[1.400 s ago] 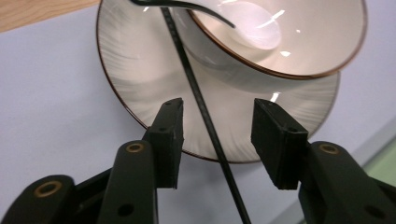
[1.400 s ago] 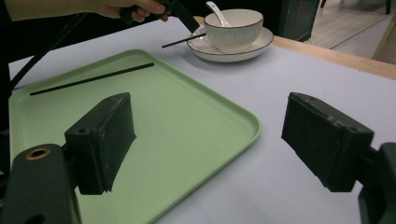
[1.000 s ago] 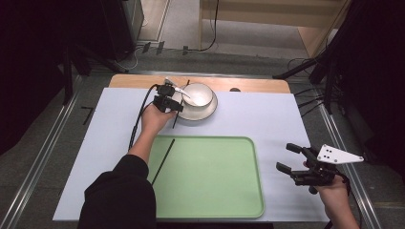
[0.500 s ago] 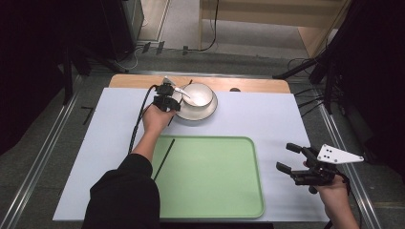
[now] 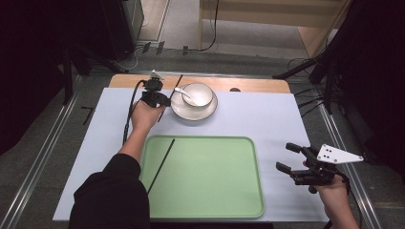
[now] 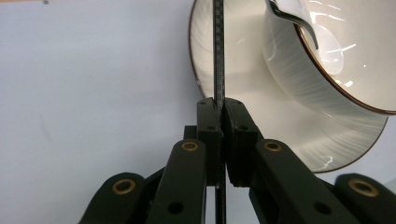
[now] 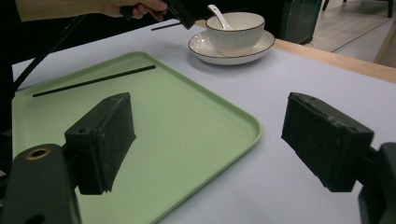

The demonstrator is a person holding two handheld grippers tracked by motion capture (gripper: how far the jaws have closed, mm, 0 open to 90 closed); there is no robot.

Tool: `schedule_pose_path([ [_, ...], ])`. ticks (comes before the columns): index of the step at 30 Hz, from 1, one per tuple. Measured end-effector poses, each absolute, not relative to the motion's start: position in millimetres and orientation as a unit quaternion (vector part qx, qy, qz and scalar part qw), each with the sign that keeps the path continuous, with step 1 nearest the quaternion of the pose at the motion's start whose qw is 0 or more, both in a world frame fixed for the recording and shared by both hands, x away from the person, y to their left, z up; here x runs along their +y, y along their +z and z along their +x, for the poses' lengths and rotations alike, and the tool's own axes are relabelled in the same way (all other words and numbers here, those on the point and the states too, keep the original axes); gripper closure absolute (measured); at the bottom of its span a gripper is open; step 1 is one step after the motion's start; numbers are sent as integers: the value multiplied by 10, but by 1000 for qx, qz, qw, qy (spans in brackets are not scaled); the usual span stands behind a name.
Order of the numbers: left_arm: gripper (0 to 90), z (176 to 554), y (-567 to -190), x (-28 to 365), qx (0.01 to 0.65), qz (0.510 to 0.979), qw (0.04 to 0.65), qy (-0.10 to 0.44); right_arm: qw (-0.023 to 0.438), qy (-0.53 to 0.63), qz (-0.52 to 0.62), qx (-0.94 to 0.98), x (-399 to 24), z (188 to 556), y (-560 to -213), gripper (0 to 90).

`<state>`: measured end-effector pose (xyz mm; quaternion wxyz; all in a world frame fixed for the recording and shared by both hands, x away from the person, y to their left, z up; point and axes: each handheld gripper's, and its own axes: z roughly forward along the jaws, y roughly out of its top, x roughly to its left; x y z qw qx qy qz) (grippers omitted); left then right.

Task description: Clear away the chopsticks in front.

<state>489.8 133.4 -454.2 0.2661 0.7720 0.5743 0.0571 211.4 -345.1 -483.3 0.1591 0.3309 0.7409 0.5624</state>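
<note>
Chopstick (image 5: 169,98) was pinched mid-length in the left gripper (image 5: 157,99), jaws clamped on it, just left of the saucer (image 5: 179,112), likely bound for its mate (image 5: 161,164) on the green tray (image 5: 215,210); right gripper (image 5: 289,161) idled, jaws spread, holding nothing.

No readable text, label or number anywhere

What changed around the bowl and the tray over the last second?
The left gripper has closed on a black chopstick beside the saucer and drawn back left from the bowl, lifting it. The other chopstick on the green tray, the spoon in the bowl and the open right gripper stayed put.
</note>
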Motion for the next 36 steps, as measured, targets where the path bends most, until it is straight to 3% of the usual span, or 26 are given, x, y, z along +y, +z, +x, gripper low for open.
schedule_pose_path([
  [8,859,4786,-4295,1565,577,767,275,54,159,560,330,743,-3444,2113,-4834,174],
  [23,858,4054,-4015,1784,532,781,324,39,158,558,331,744,-3423,2109,-4826,174],
  [36,858,3430,-4145,1816,511,789,341,29,157,554,328,749,-3399,2126,-4836,174],
])
